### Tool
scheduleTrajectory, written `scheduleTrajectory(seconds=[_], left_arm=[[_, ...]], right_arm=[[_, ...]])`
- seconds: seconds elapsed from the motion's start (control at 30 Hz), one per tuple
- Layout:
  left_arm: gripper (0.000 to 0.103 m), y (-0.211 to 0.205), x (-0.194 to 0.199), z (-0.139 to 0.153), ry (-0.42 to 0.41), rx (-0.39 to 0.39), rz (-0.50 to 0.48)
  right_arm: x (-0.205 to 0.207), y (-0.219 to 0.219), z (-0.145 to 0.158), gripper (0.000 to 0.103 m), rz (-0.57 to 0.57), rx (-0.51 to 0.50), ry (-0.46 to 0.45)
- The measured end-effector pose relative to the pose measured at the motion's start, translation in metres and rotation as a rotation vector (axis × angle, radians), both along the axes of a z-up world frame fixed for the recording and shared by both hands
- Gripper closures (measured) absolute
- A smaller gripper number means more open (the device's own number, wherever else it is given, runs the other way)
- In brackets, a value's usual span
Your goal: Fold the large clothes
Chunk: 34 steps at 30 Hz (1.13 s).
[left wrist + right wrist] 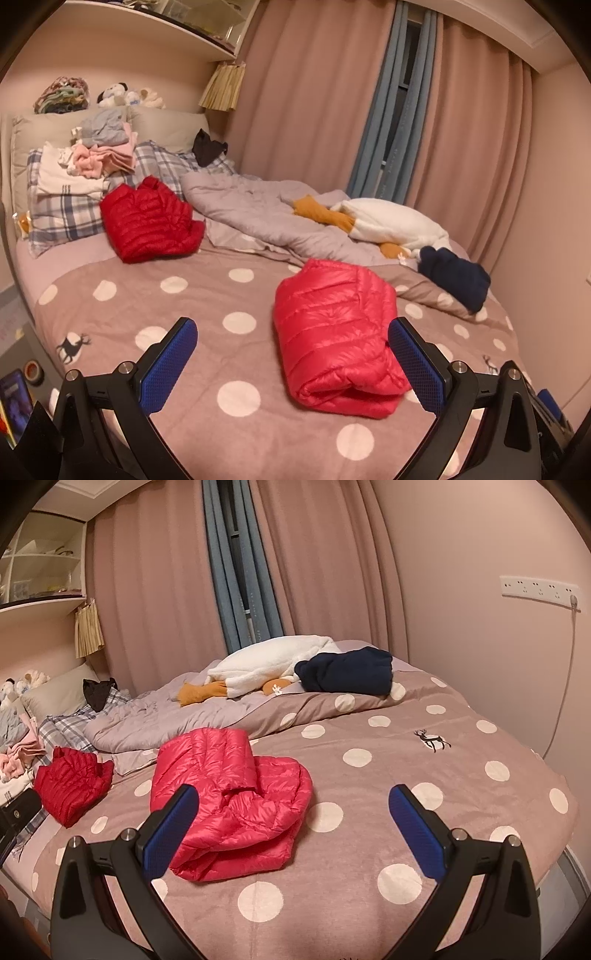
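We've got both tongs spread wide and empty, left gripper and right gripper; the pink puffer jacket sits folded on the dotted blanket, around 11 o'clock in the right view; we'd press its puffy top flat next, slowly.

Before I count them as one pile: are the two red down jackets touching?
Apart. The left wrist view shows bare polka-dot bedspread between the darker red jacket by the pillows and the pink-red jacket nearer the grippers.
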State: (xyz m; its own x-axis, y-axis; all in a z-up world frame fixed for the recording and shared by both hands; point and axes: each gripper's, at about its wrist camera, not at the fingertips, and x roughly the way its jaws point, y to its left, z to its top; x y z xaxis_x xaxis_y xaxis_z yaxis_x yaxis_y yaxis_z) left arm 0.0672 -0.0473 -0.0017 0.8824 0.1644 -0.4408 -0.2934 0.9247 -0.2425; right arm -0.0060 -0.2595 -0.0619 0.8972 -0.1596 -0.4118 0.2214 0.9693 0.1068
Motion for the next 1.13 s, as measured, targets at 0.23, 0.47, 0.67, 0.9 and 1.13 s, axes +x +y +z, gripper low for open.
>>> scheduleTrajectory(seconds=[0.23,0.47,0.67,0.9,1.13], left_arm=[[0.001,-0.001,0.003,-0.001,0.013,0.003,-0.010],[0.001,-0.003,0.003,-0.003,0.023,0.010,0.006],[0.001,-0.004,0.003,-0.003,0.021,0.010,0.002],[0.001,-0.001,0.003,-0.004,0.013,-0.017,-0.015],[0.001,0.001,0.003,-0.003,0.008,-0.032,-0.016]], right_arm=[[0.003,-0.007,-0.002,0.000,-0.022,0.014,0.012],[0.001,-0.011,-0.001,0.000,-0.015,0.015,0.008],[0.006,-0.020,-0.003,0.000,-0.038,0.027,0.021],[0.008,-0.024,-0.005,0.000,-0.048,0.030,0.032],[0.011,-0.024,-0.006,0.000,-0.040,0.024,0.043]])
